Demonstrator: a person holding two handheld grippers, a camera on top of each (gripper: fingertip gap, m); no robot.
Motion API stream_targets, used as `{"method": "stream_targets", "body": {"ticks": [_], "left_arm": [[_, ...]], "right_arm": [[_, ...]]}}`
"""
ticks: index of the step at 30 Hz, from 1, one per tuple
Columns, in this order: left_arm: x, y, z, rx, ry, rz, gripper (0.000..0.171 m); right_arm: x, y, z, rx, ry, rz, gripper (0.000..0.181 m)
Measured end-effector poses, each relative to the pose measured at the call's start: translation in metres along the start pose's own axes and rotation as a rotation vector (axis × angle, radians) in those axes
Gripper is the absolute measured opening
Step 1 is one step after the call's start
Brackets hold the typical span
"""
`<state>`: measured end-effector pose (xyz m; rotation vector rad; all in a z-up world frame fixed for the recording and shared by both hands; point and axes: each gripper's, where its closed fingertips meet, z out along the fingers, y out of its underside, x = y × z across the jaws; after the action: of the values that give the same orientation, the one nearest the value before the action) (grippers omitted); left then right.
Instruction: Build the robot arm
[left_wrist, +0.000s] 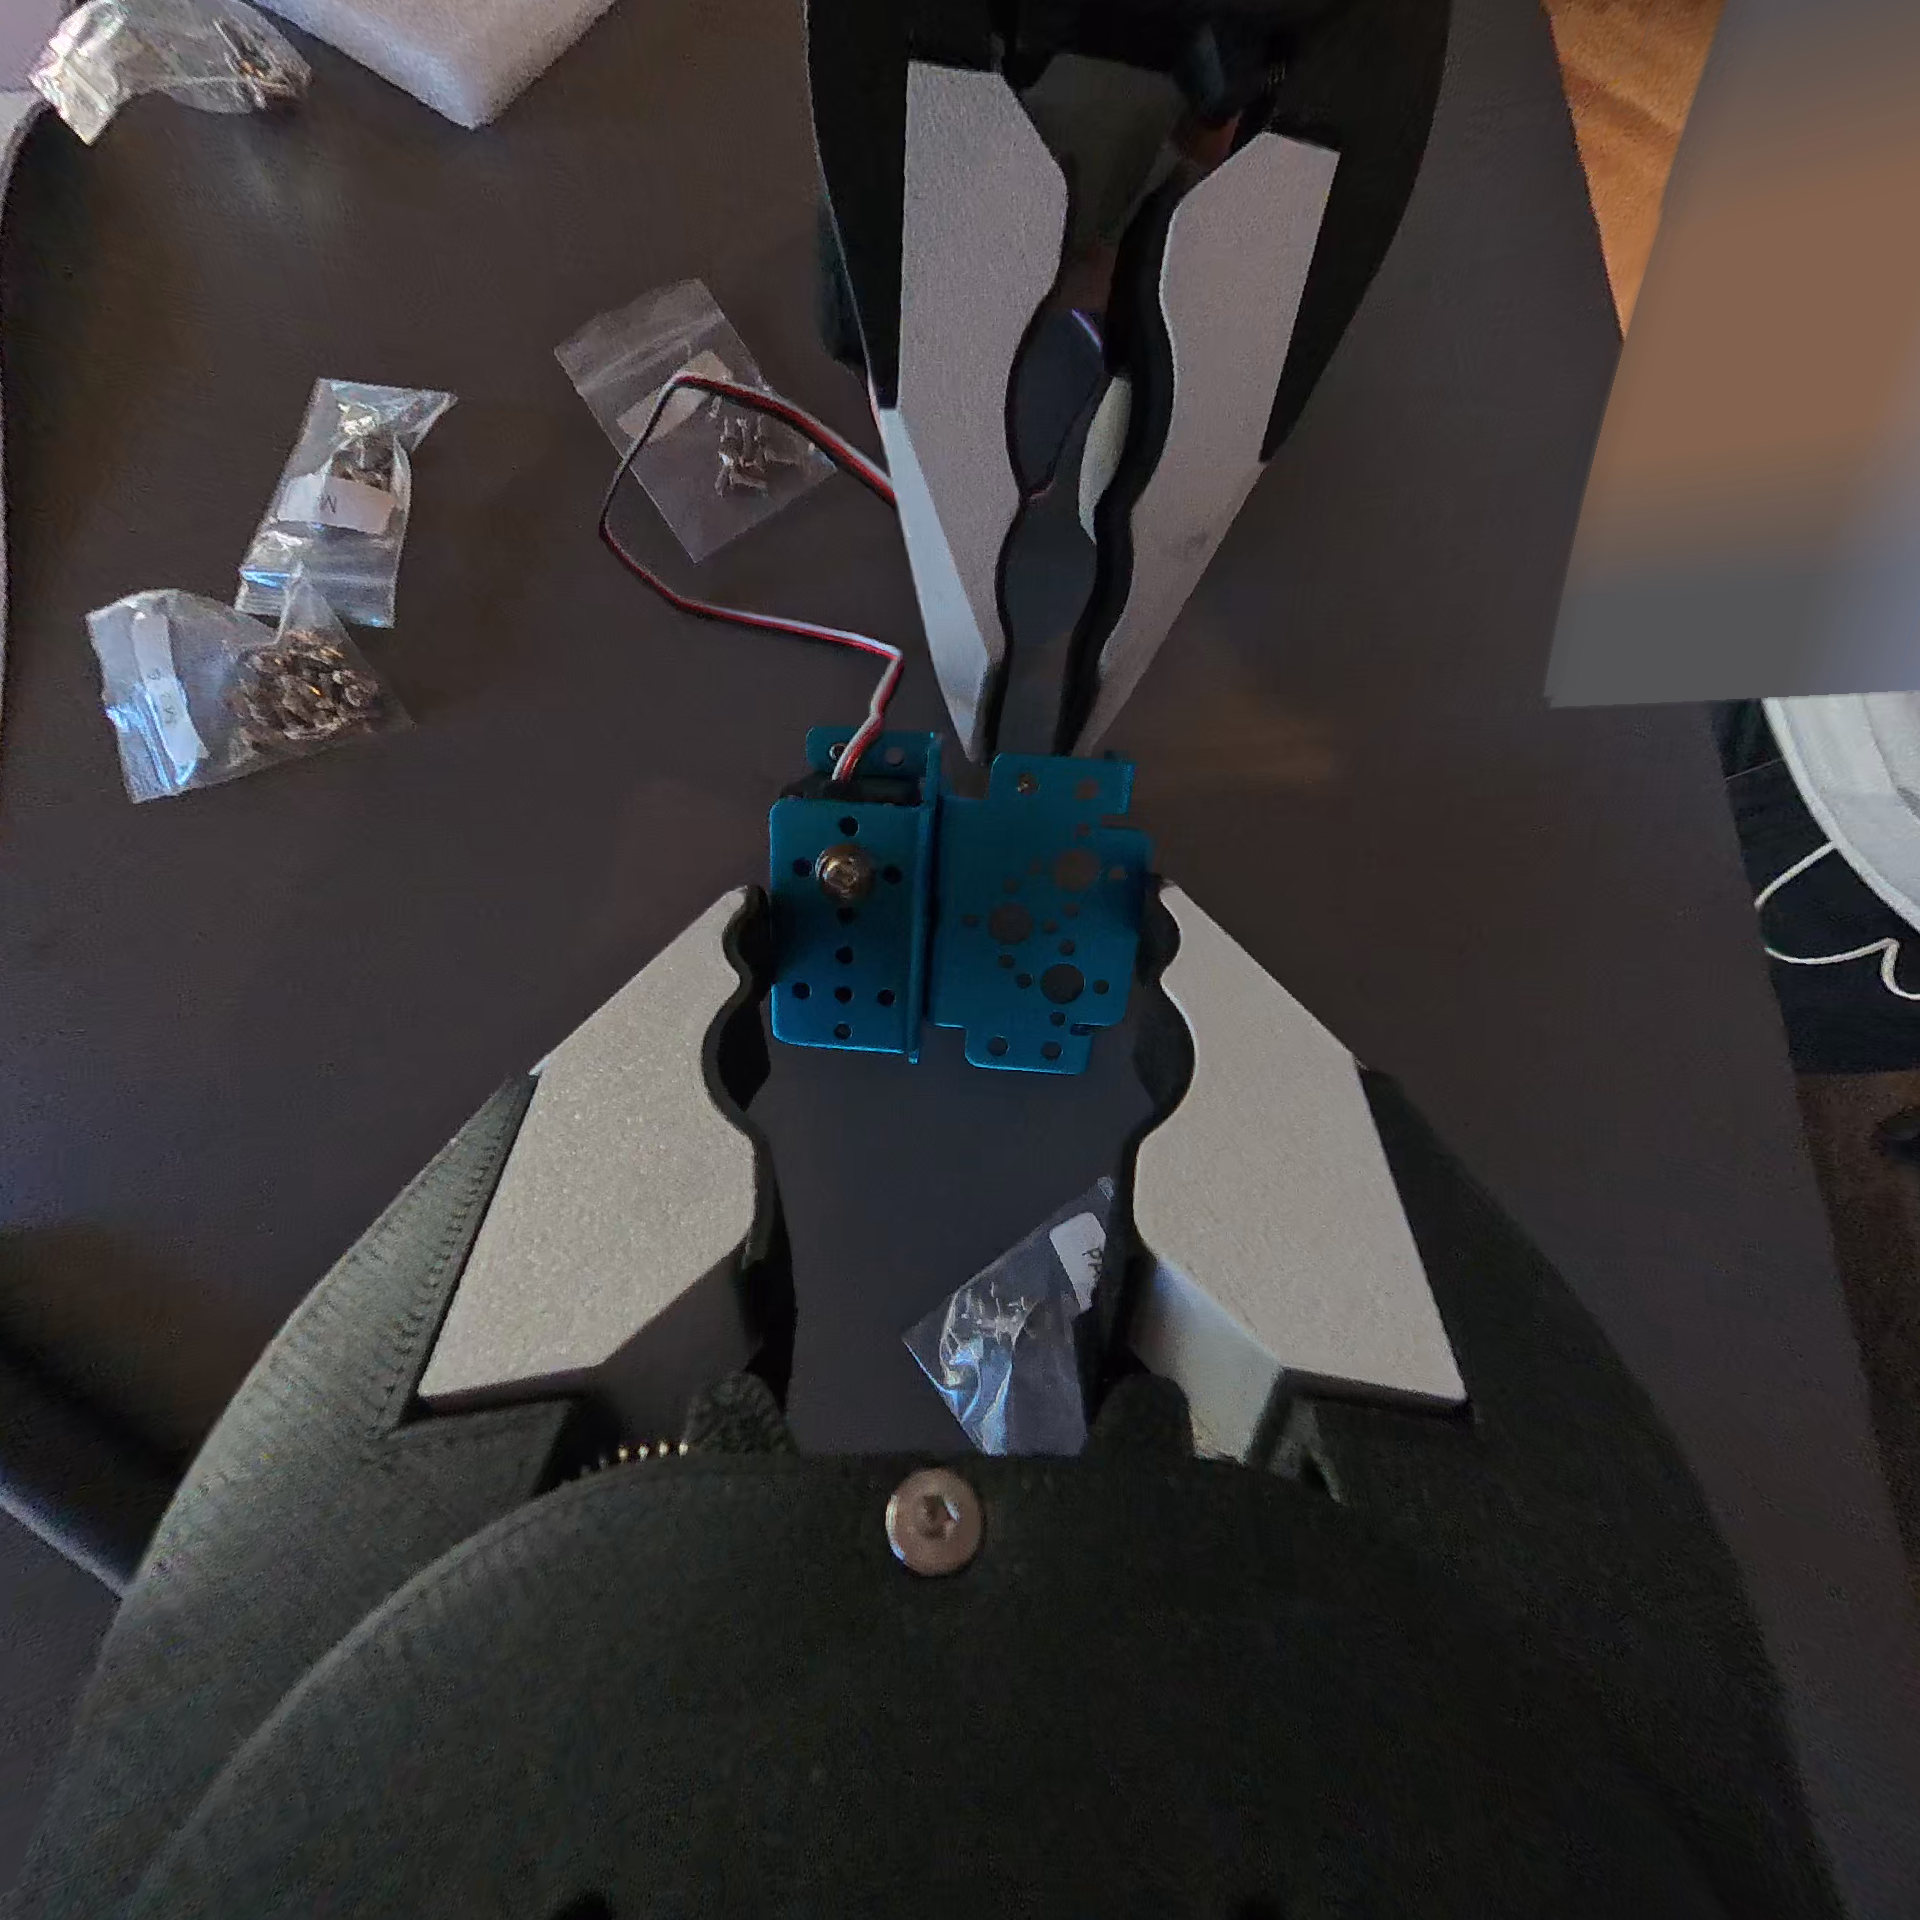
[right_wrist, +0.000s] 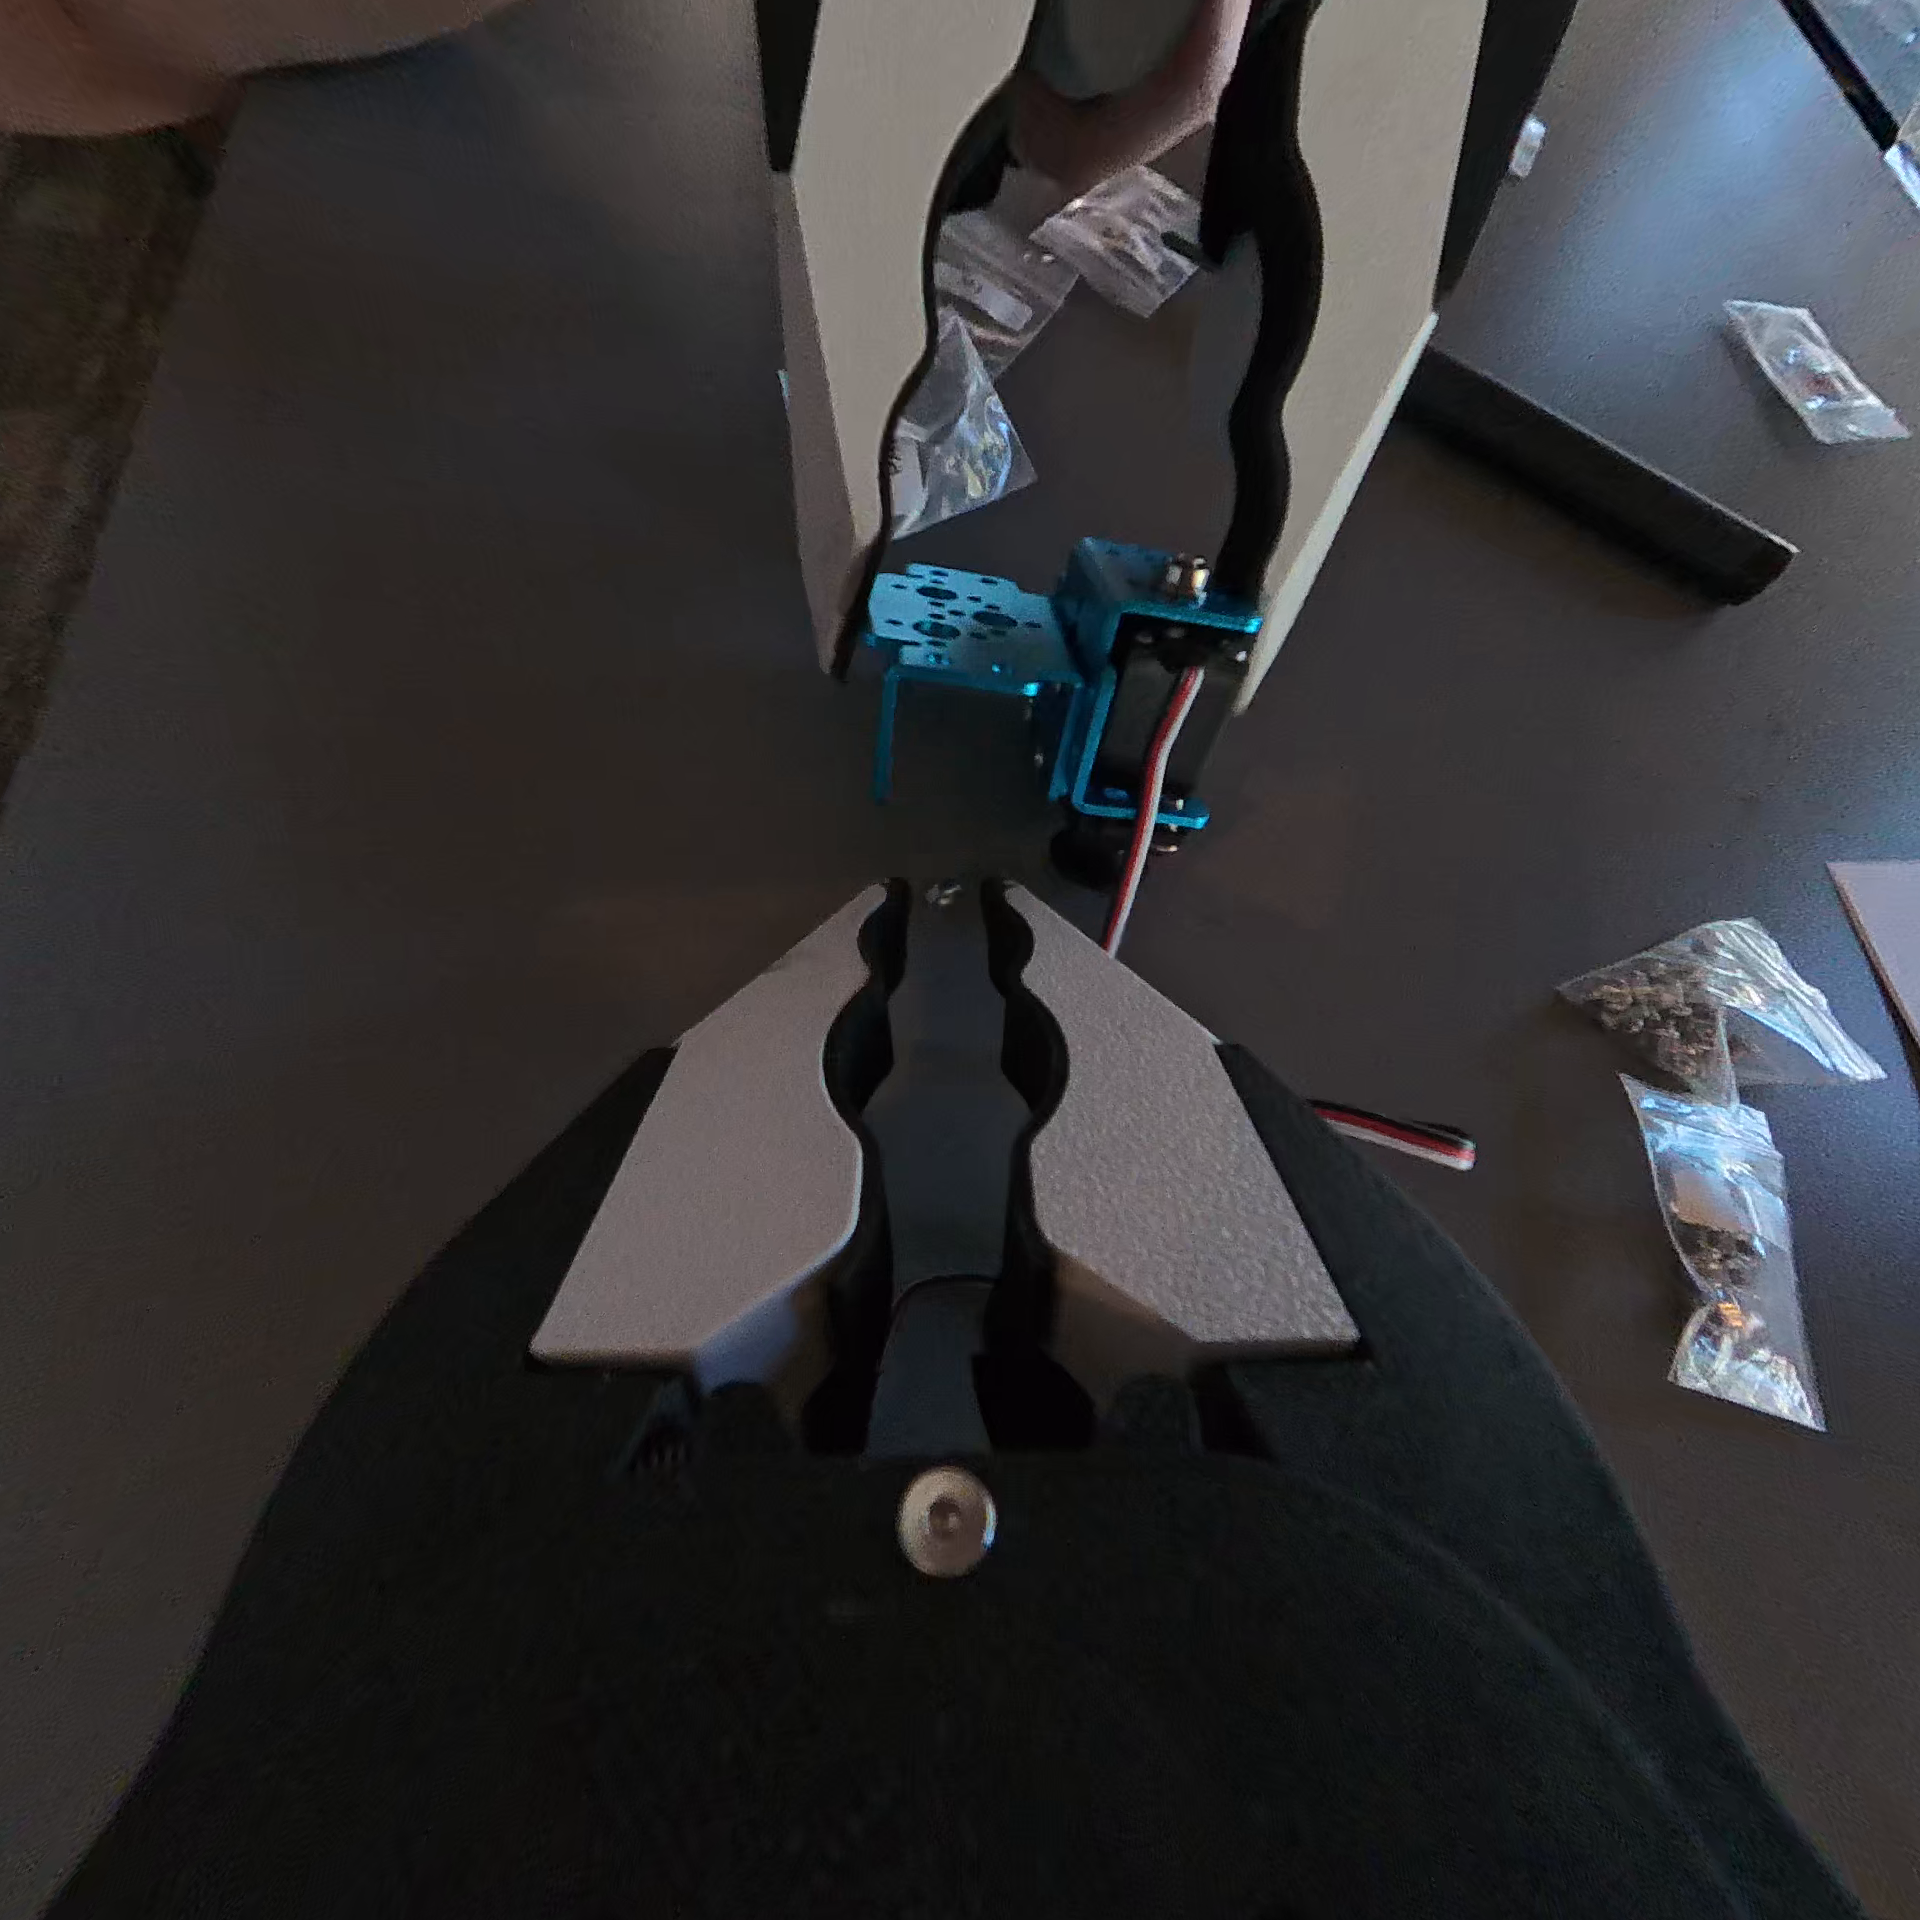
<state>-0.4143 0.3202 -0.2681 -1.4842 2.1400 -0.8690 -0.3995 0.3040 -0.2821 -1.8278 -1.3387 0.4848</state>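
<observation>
A blue perforated metal bracket assembly (left_wrist: 1023, 935) with a black servo (right_wrist: 1153, 707) in it stands on the dark table. My left gripper (left_wrist: 956, 920) is shut on it, one finger on each side; it also shows in the right wrist view (right_wrist: 1044, 655). A red, white and black wire (left_wrist: 727, 613) runs from the servo across the table. My right gripper (right_wrist: 945, 891) is nearly closed on a small shiny screw (right_wrist: 943, 894) at its tips, just short of the bracket. In the left wrist view it (left_wrist: 1034, 743) comes in from the far side, tips at the bracket's top edge.
Several small clear bags of screws lie about: left of the bracket (left_wrist: 332, 499), (left_wrist: 239, 686), under the wire (left_wrist: 707, 426), and between my left fingers (left_wrist: 1018, 1340). A white foam block (left_wrist: 457, 52) lies far left. A dark bar (right_wrist: 1590, 478) lies beside the left gripper. My two grippers' fingertips are within a few centimetres of each other.
</observation>
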Motion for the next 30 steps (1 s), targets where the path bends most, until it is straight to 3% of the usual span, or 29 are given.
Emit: {"method": "stream_targets", "body": {"ticks": [8, 12, 15, 19, 22, 24, 27, 30], "left_arm": [[0.000, 0.001, -0.007, 0.015, 0.030, -0.045, 0.088], [-0.004, -0.004, -0.018, 0.066, 0.020, -0.060, 0.085], [-0.007, -0.006, -0.025, 0.092, 0.016, -0.069, 0.082], [-0.006, -0.011, -0.030, 0.139, 0.039, -0.081, 0.068], [0.000, -0.021, -0.037, 0.217, 0.101, -0.107, 0.057], [0.004, -0.033, -0.043, 0.291, 0.163, -0.149, 0.052], [0.007, -0.054, -0.051, 0.411, 0.255, -0.234, 0.052], [0.007, -0.065, -0.046, 0.448, 0.299, -0.296, 0.044]], "right_arm": [[-0.002, -0.001, 0.004, -0.011, -0.026, 0.113, 0.018], [0.000, -0.001, 0.004, -0.021, 0.000, 0.139, 0.017], [-0.001, 0.002, 0.004, -0.036, 0.001, 0.123, 0.003], [0.000, 0.004, 0.000, -0.046, 0.007, 0.089, 0.003], [0.004, -0.001, -0.013, -0.006, 0.035, 0.028, 0.003], [0.007, -0.021, -0.029, 0.117, 0.059, -0.056, 0.002], [0.015, -0.050, -0.053, 0.297, 0.188, -0.264, 0.002], [0.015, -0.064, -0.061, 0.367, 0.325, -0.502, 0.002]]}}
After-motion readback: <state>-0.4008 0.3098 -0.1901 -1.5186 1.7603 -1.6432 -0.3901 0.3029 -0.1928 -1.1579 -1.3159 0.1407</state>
